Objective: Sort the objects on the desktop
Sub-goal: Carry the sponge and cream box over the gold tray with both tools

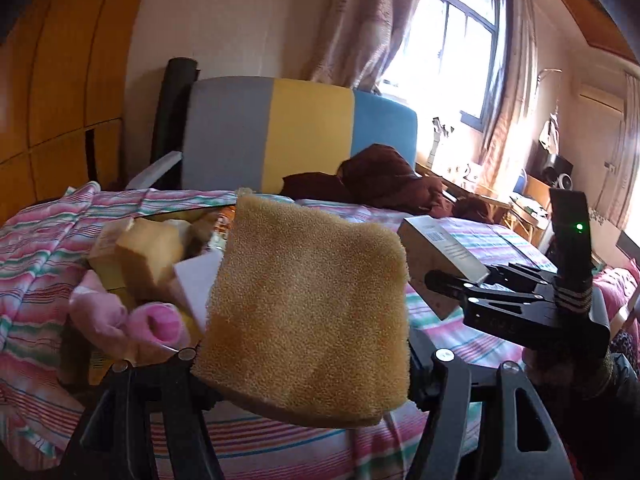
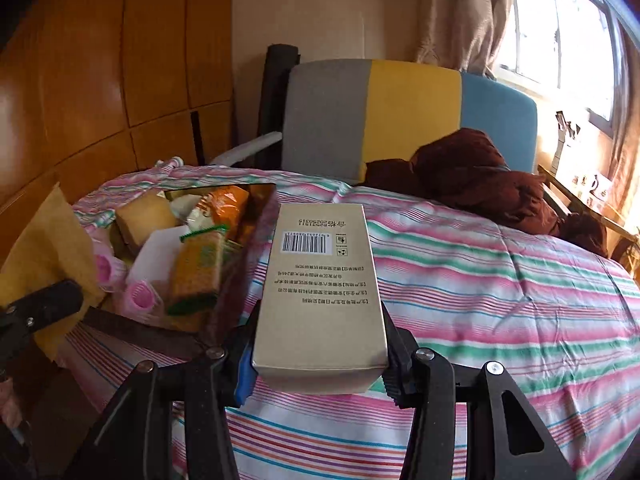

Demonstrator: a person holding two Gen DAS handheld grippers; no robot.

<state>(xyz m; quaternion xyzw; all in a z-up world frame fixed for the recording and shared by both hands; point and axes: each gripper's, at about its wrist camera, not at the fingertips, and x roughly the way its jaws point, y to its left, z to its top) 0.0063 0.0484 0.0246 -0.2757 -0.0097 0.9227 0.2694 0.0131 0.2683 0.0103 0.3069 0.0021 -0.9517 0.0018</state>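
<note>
From the left wrist view, the left gripper (image 1: pixel 304 364) pinched a coarse yellow-orange sponge slab (image 1: pixel 308 300), held up above the striped bedspread (image 1: pixel 44 248), just beside the brown-walled box of sorted oddments (image 2: pixel 248 248). From the right wrist view, the right gripper (image 2: pixel 320 356) clamped a tan cardboard carton with a barcode (image 2: pixel 320 292) beside that box. Both seemed mid-carry; next, I'd judge, each needed lowering into the box before letting go.

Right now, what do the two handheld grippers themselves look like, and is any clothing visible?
Both are matte black linkage frames with silver pivot screws. The right gripper has a blue pad on one finger and ribbed black pads on the other; its upright black handle shows a green light and striped bands. The left gripper looks all black. A dark sleeve shows beneath the right one.
</note>
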